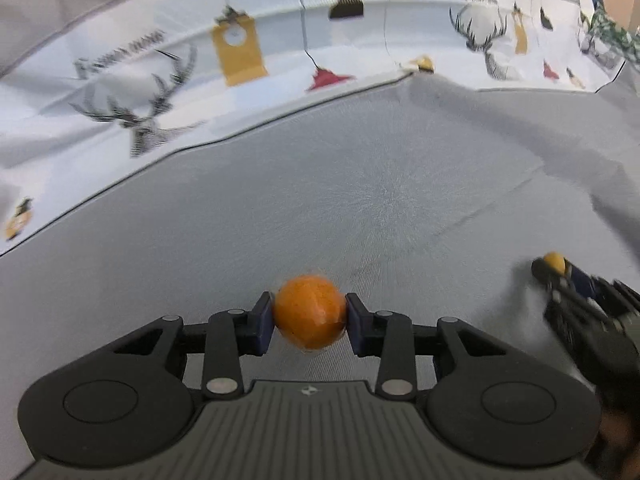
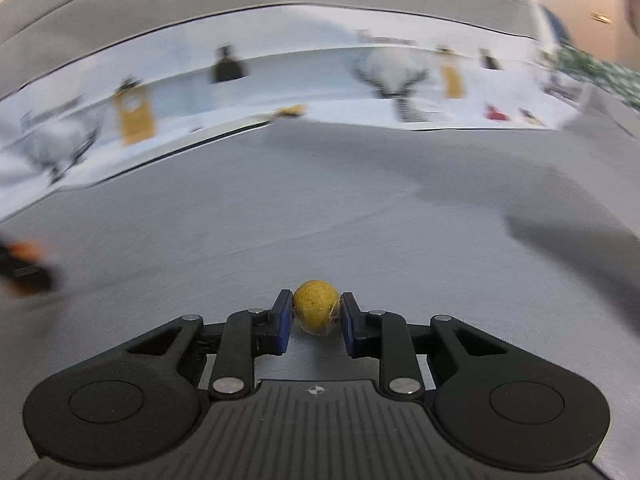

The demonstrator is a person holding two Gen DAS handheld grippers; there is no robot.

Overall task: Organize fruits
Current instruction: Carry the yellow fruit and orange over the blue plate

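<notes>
While carried above the grey cloth-covered table (image 1: pixel 360 184), the left gripper (image 1: pixel 309 314) clamps a round orange fruit (image 1: pixel 309 312) and the right gripper (image 2: pixel 315 309) a small yellow fruit (image 2: pixel 316 306); both probably light, smooth, bruisable: grip across the widest girth

Bright orange on the fruit (image 1: pixel 309 311), speckled with tiny darker dots, pinched between dark blue pads (image 1: pixel 262 322) on a black left gripper (image 1: pixel 309 322) with silver pins. Over on the right, a dull mustard-yellow ball (image 2: pixel 316 307), mottled and rough-looking, sits between blue pads (image 2: pixel 283 322) of the black right gripper (image 2: pixel 316 320). Underneath, a plain grey cloth (image 1: pixel 360 184) with a fine weave. Behind it, a white cloth (image 1: pixel 280 40) printed with black-line stag heads, mustard tags, black tags and red shapes.
</notes>
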